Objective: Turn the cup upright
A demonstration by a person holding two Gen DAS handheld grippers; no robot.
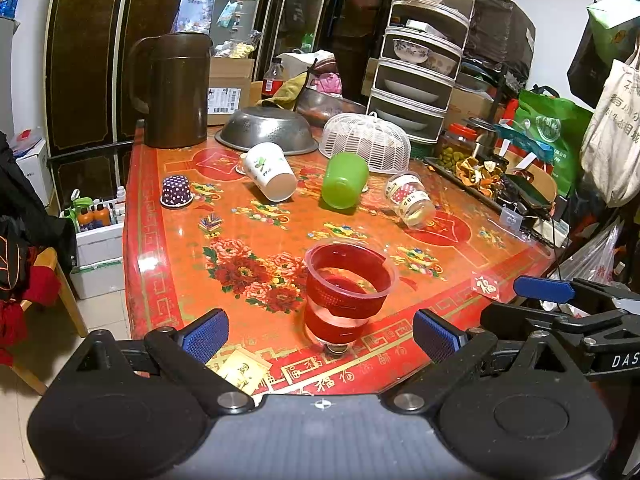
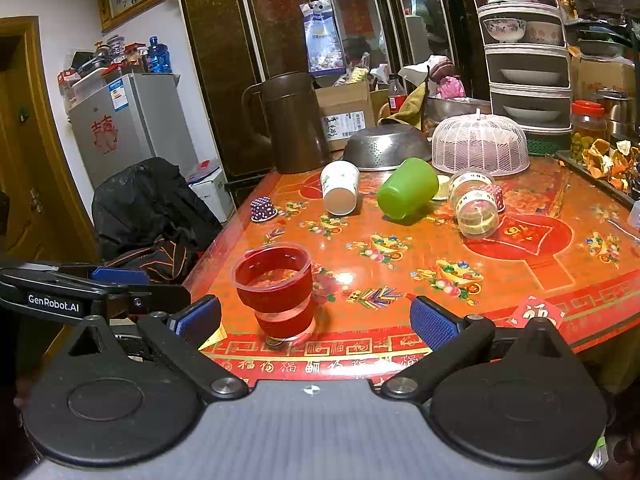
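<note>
A clear cup with red bands (image 1: 347,290) stands upright near the table's front edge, also in the right wrist view (image 2: 276,290). A white paper cup (image 1: 270,171) (image 2: 340,187), a green cup (image 1: 345,179) (image 2: 407,188) and a clear patterned cup (image 1: 410,199) (image 2: 475,202) lie on their sides further back. A small purple dotted cup (image 1: 176,190) (image 2: 263,208) stands upside down at the left. My left gripper (image 1: 320,334) is open, just in front of the red cup. My right gripper (image 2: 316,322) is open, the red cup near its left finger.
The red floral table (image 1: 248,240) carries a brown jug (image 1: 176,88), a steel colander (image 1: 266,130) and a white mesh food cover (image 1: 366,142) at the back. A tray of peels (image 1: 480,172) sits at the right. A chair with dark clothes (image 2: 148,212) stands left.
</note>
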